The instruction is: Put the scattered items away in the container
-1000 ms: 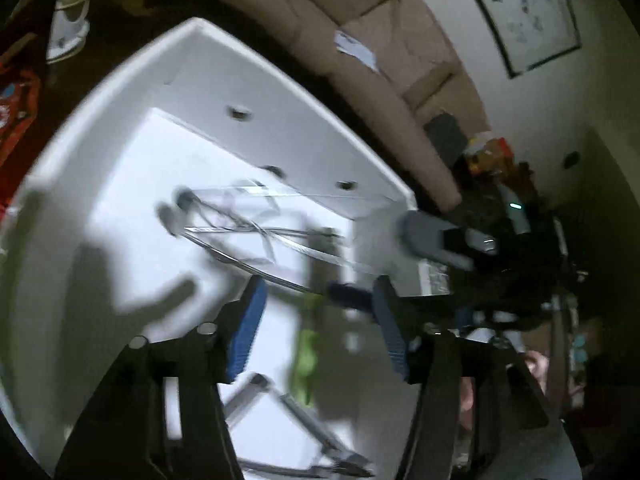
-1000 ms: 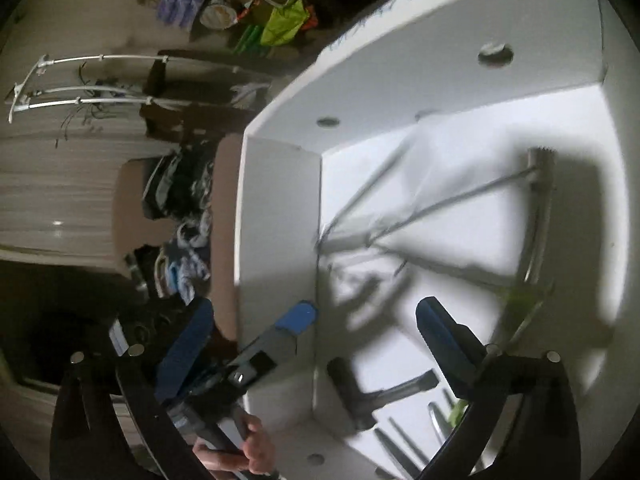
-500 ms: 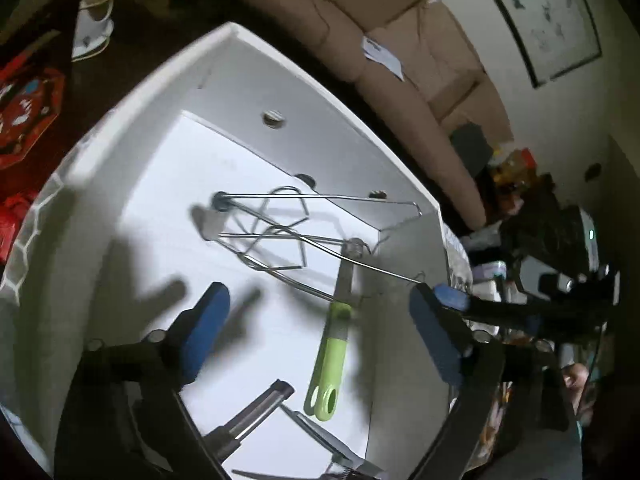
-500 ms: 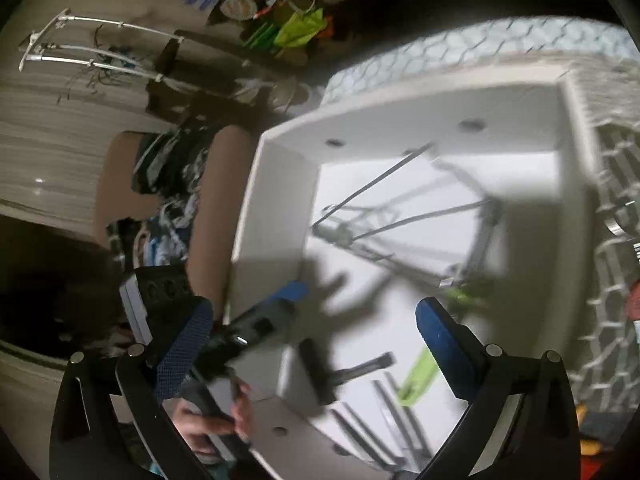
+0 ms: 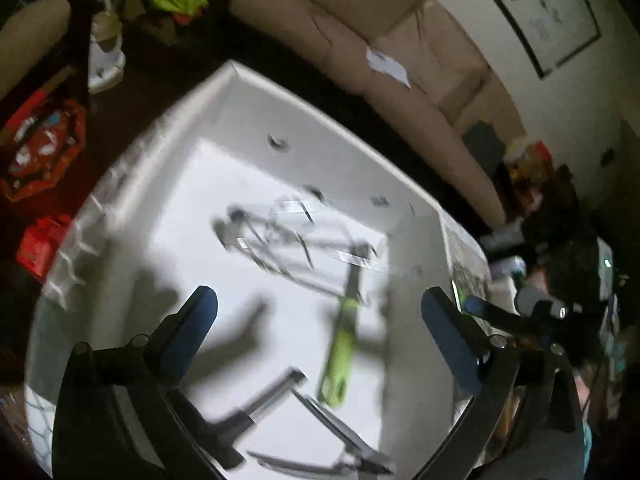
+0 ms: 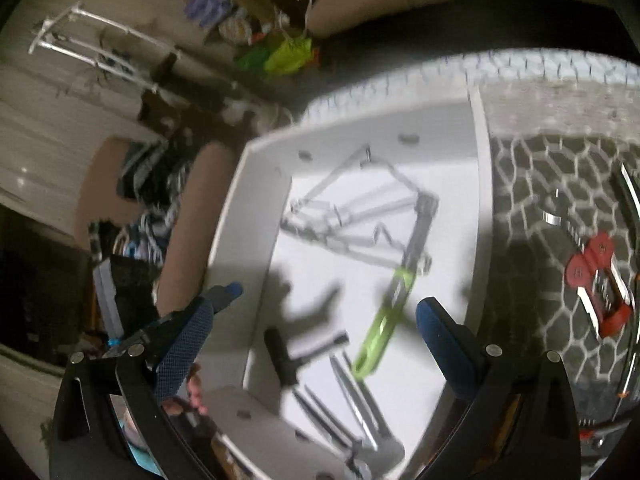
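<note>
My left gripper (image 5: 316,320) has just been opening and now stands wide with nothing between its blue pads (image 5: 192,332); it hangs over the white box (image 5: 248,120), where the green-handled tool (image 5: 340,356) lies free on the floor, its metal end among the wire racks (image 5: 296,236). My right gripper (image 6: 312,336) is spread wide and empty too, over the same box from the other side.

I judge the drop done, so the step in hand is to clear both grippers from the box and go for the next loose piece. To do it well I would lift straight up before swinging sideways, so no finger snags the wire racks or drags the green-handled tool along. In the right view, a red clip-like thing (image 6: 596,264) lies on the patterned mat (image 6: 532,184) outside the box, with metal pieces near it; that looks like the next target, so I would turn the right gripper there and keep its jaws wide.

Hard to read: both views are smeared by motion, so I cannot count the racks or tell how they interlock. The dark-handled tool (image 6: 284,356) and the 2 or more thin metal pieces (image 6: 352,396) by the near wall are partly cut off by the gripper frames. The things on the mat run out of the frame at the right edge, and I cannot name them.
</note>
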The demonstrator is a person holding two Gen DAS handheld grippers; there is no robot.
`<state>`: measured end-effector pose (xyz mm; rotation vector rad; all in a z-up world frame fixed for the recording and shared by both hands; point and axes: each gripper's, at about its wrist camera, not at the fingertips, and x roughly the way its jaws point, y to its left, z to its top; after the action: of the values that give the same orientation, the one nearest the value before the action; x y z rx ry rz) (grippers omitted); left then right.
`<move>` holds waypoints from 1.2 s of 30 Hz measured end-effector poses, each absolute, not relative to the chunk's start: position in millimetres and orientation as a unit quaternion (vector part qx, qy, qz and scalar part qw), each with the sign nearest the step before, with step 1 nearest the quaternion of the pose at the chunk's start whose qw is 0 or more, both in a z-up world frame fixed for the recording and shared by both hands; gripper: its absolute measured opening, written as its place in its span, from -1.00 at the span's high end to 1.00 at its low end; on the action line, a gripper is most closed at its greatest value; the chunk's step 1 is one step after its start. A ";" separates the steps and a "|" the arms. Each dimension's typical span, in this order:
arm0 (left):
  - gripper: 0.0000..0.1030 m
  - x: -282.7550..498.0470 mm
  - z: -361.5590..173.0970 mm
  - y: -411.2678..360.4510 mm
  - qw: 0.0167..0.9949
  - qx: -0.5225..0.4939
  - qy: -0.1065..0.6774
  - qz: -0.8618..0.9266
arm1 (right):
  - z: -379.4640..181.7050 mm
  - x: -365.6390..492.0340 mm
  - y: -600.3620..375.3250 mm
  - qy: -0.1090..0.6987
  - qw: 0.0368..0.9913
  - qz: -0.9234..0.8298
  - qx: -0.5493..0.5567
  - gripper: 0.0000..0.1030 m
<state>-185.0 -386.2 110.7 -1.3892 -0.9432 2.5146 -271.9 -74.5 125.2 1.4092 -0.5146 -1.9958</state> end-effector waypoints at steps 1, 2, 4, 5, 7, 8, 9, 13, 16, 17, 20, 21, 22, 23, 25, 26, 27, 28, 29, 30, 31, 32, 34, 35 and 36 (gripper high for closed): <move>-0.99 -191.9 110.9 -390.6 0.053 -0.457 -0.306 0.833 | 126.1 -274.1 -76.8 -0.192 0.316 -0.762 0.531 -1.00; -0.99 -197.9 111.1 -392.1 0.050 -0.455 -0.300 0.837 | 124.4 -278.0 -80.2 -0.190 0.316 -0.765 0.528 -0.99; -0.99 -215.7 110.3 -392.3 0.052 -0.452 -0.281 0.845 | 119.9 -286.8 -86.6 -0.184 0.311 -0.771 0.525 -0.85; -0.99 -222.4 110.7 -390.7 0.055 -0.453 -0.270 0.848 | 117.6 -292.6 -89.1 -0.178 0.307 -0.774 0.525 -0.73; -0.99 -239.2 112.3 -386.9 0.064 -0.449 -0.253 0.855 | 115.9 -305.9 -91.9 -0.174 0.299 -0.782 0.518 -0.52; -0.99 -248.6 112.8 -386.4 0.074 -0.445 -0.256 0.855 | 116.0 -316.6 -94.0 -0.172 0.292 -0.788 0.514 -0.40; -0.99 -255.8 111.2 -384.6 0.085 -0.443 -0.268 0.851 | 116.6 -324.4 -96.1 -0.169 0.288 -0.791 0.512 -0.31; -0.96 -282.7 87.8 -374.0 0.064 -0.479 -0.271 0.833 | 111.8 -356.7 -114.9 -0.121 0.248 -0.817 0.506 -0.27; -0.65 -287.2 74.8 -372.8 0.054 -0.489 -0.277 0.825 | 99.8 -367.7 -132.3 -0.089 0.245 -0.816 0.515 0.12; -0.47 -286.6 72.1 -373.8 0.060 -0.488 -0.287 0.822 | 96.0 -367.5 -136.6 -0.081 0.249 -0.815 0.517 0.33; 0.02 -282.2 65.9 -373.8 0.061 -0.493 -0.279 0.822 | 85.6 -362.3 -142.2 -0.070 0.261 -0.805 0.528 0.41; 0.06 -278.1 66.2 -374.8 0.062 -0.492 -0.276 0.823 | 85.3 -360.8 -140.6 -0.073 0.264 -0.803 0.530 0.47; 0.06 -275.6 66.9 -375.8 0.064 -0.491 -0.280 0.823 | 86.0 -358.9 -138.5 -0.078 0.268 -0.801 0.530 0.49; 0.06 -271.0 67.5 -378.0 0.066 -0.491 -0.288 0.820 | 89.4 -353.8 -135.0 -0.085 0.275 -0.799 0.529 0.50; 0.06 -259.5 68.8 -377.9 0.078 -0.493 -0.296 0.815 | 93.7 -344.6 -133.7 -0.085 0.287 -0.794 0.529 0.50; 0.05 -253.3 69.6 -377.1 0.080 -0.495 -0.291 0.815 | 97.2 -334.5 -133.7 -0.081 0.300 -0.788 0.531 0.50; 0.05 -247.2 70.2 -376.2 0.082 -0.497 -0.288 0.815 | 99.7 -326.3 -134.7 -0.072 0.307 -0.786 0.531 0.50; 0.05 -239.5 70.3 -375.0 0.086 -0.502 -0.286 0.812 | 101.3 -317.6 -136.2 -0.064 0.313 -0.783 0.533 0.50; 0.06 -232.4 69.9 -374.1 0.091 -0.508 -0.285 0.808 | 101.9 -305.3 -137.9 -0.055 0.320 -0.778 0.537 0.50; 0.05 -224.2 68.0 -372.9 0.093 -0.517 -0.281 0.803 | 100.9 -297.9 -138.7 -0.049 0.324 -0.773 0.543 0.50; 0.05 -217.3 67.5 -371.7 0.094 -0.523 -0.278 0.800 | 98.5 -290.8 -138.8 -0.045 0.327 -0.768 0.549 0.50; 0.05 -211.1 66.7 -370.8 0.095 -0.528 -0.275 0.798 | 95.0 -279.6 -138.9 -0.040 0.333 -0.761 0.555 0.50; 0.02 -197.9 67.1 -369.9 0.095 -0.535 -0.268 0.795 | 91.9 -266.7 -138.1 -0.027 0.333 -0.760 0.557 0.49; 0.00 -194.1 69.8 -370.0 0.096 -0.533 -0.262 0.799 | 92.1 -259.9 -136.3 -0.019 0.330 -0.763 0.555 0.46; -0.02 -191.2 73.9 -370.8 0.095 -0.530 -0.253 0.804 | 93.8 -252.2 -129.5 -0.031 0.328 -0.765 0.553 0.43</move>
<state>-191.2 -370.8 73.9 -1.5709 -0.7512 2.3829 -252.2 -129.5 93.8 1.4472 -0.0819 -2.0028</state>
